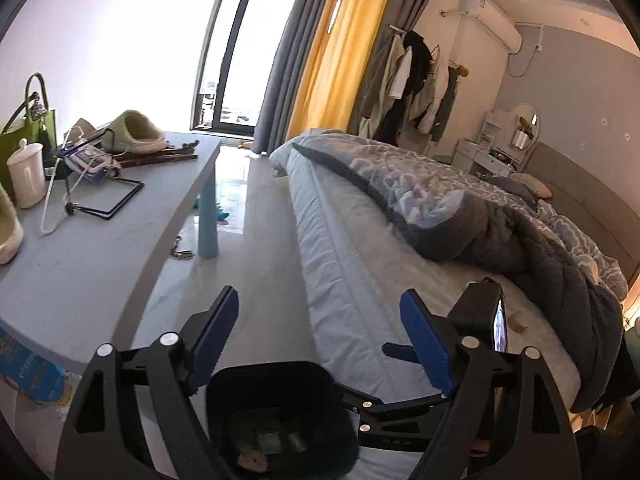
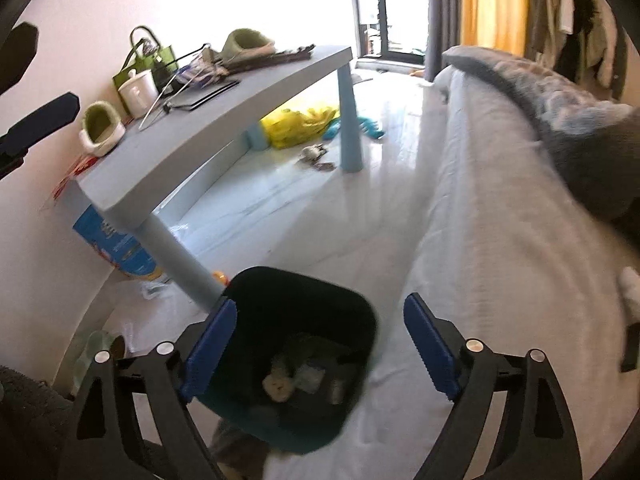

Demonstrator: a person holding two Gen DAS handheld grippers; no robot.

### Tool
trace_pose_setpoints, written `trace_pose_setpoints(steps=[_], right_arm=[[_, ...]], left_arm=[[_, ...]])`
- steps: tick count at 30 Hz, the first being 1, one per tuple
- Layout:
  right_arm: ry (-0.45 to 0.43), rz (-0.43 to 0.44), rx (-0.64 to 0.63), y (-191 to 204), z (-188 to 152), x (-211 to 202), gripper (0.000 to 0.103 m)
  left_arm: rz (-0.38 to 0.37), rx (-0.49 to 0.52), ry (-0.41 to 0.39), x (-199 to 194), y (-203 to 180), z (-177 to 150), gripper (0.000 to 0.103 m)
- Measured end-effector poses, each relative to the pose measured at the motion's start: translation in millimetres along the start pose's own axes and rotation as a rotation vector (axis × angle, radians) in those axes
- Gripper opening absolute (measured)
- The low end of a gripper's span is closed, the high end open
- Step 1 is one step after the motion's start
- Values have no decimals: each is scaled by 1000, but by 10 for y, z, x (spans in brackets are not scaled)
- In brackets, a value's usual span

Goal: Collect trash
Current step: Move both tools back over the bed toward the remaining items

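Note:
A dark trash bin (image 2: 344, 308) stands on the floor between the table and the bed, with crumpled scraps (image 2: 296, 380) lying in its bottom. It also shows in the left wrist view (image 1: 312, 376), low between the fingers. My right gripper (image 2: 320, 336) hovers above the bin, open and empty. My left gripper (image 1: 320, 328) is open and empty above the bin's near side; its blue finger also shows at the left edge of the right wrist view (image 2: 40, 120). A small brown scrap (image 1: 518, 322) lies on the bed sheet.
A light blue table (image 2: 224, 120) on the left carries green slippers (image 2: 100, 128), a white jar (image 2: 138, 88), a green bag and cables. A yellow bag (image 2: 296, 124) and small litter (image 2: 316, 156) lie under it. The bed (image 1: 360, 248) with a grey blanket fills the right.

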State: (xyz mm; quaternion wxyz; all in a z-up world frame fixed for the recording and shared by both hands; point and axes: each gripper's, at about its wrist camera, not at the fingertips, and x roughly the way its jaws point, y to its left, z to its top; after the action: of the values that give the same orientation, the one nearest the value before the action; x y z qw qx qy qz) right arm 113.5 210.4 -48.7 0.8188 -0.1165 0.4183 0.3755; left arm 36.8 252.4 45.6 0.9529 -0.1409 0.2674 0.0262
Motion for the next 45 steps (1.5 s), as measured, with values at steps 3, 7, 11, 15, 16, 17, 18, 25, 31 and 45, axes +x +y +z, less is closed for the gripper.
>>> trace_pose_setpoints(steps=[3,7,11,15,16,17,18,25,31,45], right_arm=[[-21,-25,11,-147,-3,-116,88],[-53,-51,28,-352,5,-274,91],[-76,-82,45,-573,-4,-414,97],[-94,-121,54,-793,-44,-539,98],[-98,-134,55,-860,-64,-568,99],[-99,-144,57,-910,-82,-588,99],[-98,-154,60,-960,-106,-604,99],[-125,-206,73,-1320,-213,-782,99],[-143,-234,89,-1599,-296,-931,99],[-132,-296,161,-2325,-592,-1150,99]], left_arm=[[-1,15,-12,50,-138,33,91],[7,44,23,225,-339,42,91],[10,98,50,408,-572,16,91],[-7,105,67,509,-710,-7,91],[-2,102,74,543,-736,-9,91],[3,99,82,582,-763,-11,91],[-1,96,90,624,-791,-16,91],[-52,61,95,753,-1024,6,100],[-55,85,78,876,-1261,8,100],[-88,142,119,1257,-1772,-95,99]])
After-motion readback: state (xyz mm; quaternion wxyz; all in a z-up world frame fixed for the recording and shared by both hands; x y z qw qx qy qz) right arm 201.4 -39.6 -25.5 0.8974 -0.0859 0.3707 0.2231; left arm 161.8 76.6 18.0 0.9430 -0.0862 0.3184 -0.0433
